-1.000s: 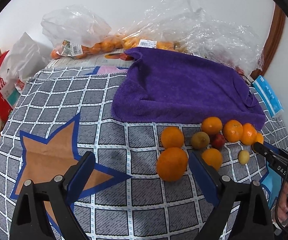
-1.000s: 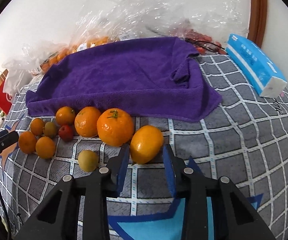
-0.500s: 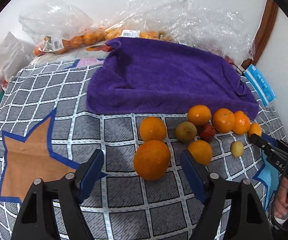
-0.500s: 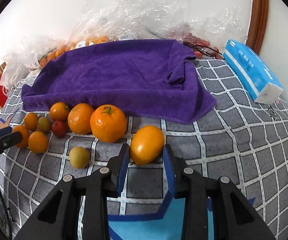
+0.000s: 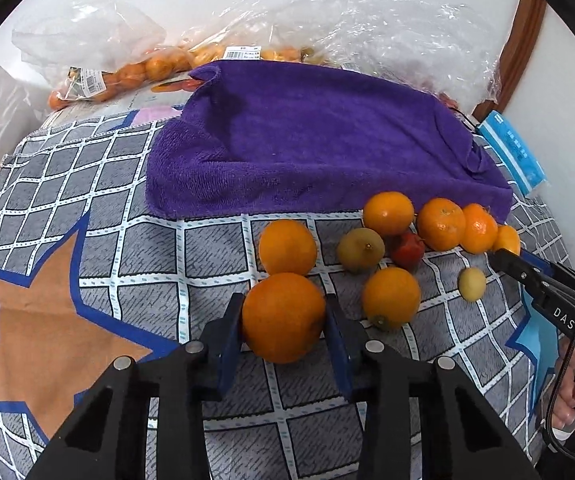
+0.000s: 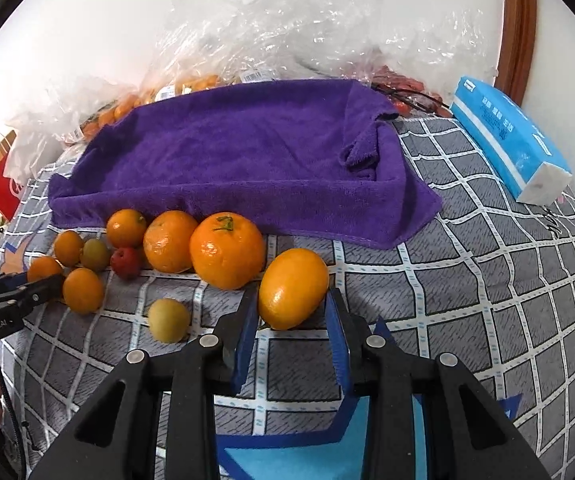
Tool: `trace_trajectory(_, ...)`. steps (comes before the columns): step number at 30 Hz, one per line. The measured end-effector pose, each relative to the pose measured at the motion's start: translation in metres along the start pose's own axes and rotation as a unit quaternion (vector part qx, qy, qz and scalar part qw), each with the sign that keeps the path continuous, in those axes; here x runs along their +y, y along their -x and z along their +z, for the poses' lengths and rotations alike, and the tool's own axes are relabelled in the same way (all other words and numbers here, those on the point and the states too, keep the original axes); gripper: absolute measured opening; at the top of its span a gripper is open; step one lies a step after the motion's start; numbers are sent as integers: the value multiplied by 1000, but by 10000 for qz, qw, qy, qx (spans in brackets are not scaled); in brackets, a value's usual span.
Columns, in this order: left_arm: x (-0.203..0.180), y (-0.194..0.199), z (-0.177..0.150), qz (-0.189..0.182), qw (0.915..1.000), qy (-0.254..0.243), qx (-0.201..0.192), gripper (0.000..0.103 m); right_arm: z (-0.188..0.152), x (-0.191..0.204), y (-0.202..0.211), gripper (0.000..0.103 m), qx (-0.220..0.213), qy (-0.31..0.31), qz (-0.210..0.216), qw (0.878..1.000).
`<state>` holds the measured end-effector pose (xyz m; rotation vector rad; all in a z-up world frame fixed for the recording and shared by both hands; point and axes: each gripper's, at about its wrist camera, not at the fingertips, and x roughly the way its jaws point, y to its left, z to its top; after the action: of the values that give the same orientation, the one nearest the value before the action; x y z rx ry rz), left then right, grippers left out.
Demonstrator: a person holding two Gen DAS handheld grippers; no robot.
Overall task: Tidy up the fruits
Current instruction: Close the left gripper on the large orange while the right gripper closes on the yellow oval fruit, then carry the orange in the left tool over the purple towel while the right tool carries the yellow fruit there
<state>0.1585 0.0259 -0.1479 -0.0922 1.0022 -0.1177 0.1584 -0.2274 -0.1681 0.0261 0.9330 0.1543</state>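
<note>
Since the earlier frame, swung in over the big orange [image 5: 283, 317], the left gripper [image 5: 283, 344], jaws closing with both pads now against its sides. Right gripper [image 6: 292, 332] unmoved, jaws narrow around the oval orange [image 6: 293, 288], pads at its flanks. Both fruits on the checked cloth [image 5: 215, 248], just in front of the purple towel [image 5: 319, 140], probably the sorting spot. Remaining 7 fruits clustered between.

A grey checked cloth [image 6: 487, 280] with star patterns covers the surface. A blue tissue pack [image 6: 507, 140] lies at its right edge, near a brown wooden frame [image 6: 519, 28]. A red paper bag [image 6: 1, 188] stands far left, apparently on the floor.
</note>
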Motion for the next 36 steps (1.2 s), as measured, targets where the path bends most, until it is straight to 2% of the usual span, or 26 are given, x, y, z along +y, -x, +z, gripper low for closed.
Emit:
trace_trajectory(18, -4, 55, 9, -120, 9993, 106, -338, 36, 12, 16, 57, 33, -378, -64, 75, 9992)
trace_trajectory(28, -10, 82, 35, -154, 9980, 118, -602, 36, 35, 26, 89, 33, -685, -21, 57, 9976)
trace_trajectory(36, -15, 92, 59, -104, 9974, 74, -711, 36, 58, 28, 95, 33, -832, -44, 79, 9965)
